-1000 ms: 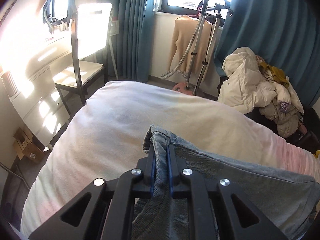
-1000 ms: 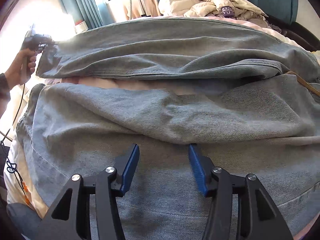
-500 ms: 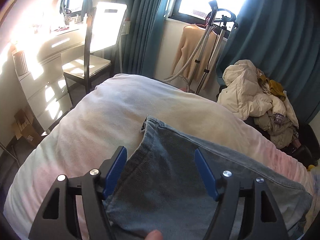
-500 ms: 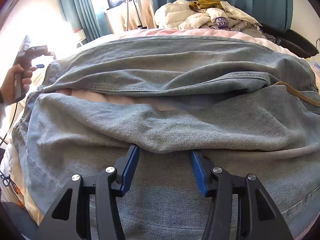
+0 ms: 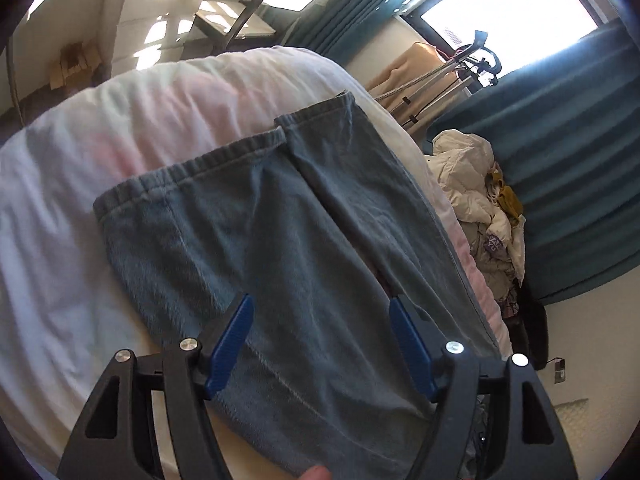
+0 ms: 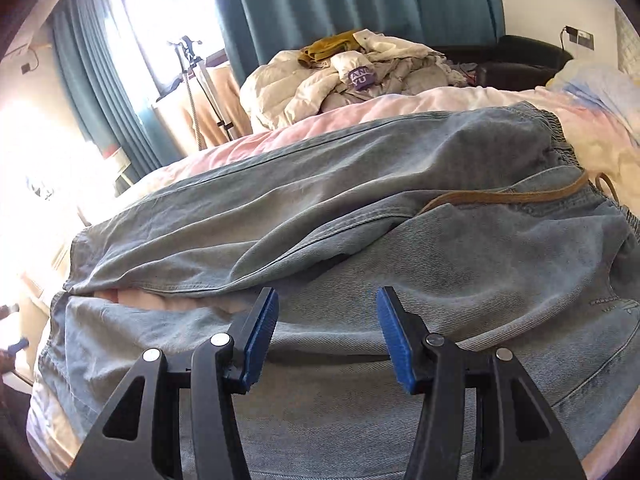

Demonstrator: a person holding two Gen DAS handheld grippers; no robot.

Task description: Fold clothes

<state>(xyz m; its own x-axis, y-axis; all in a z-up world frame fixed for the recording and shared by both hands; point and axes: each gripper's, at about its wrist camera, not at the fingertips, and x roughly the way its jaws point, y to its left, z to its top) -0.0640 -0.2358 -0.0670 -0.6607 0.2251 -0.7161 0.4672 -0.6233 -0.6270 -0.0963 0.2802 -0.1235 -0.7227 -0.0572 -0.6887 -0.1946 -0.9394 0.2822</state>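
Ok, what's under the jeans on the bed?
A white and pink duvet lies under the jeans, showing around them and in the gap between the two legs. Whatever lies beneath the denim itself is covered.

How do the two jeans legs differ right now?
In the left wrist view the near leg looks wider and smooth; the far leg looks narrower, by the bed edge. The near hem sits lower in the picture than the far hem. Both are blue denim, lying flat side by side.
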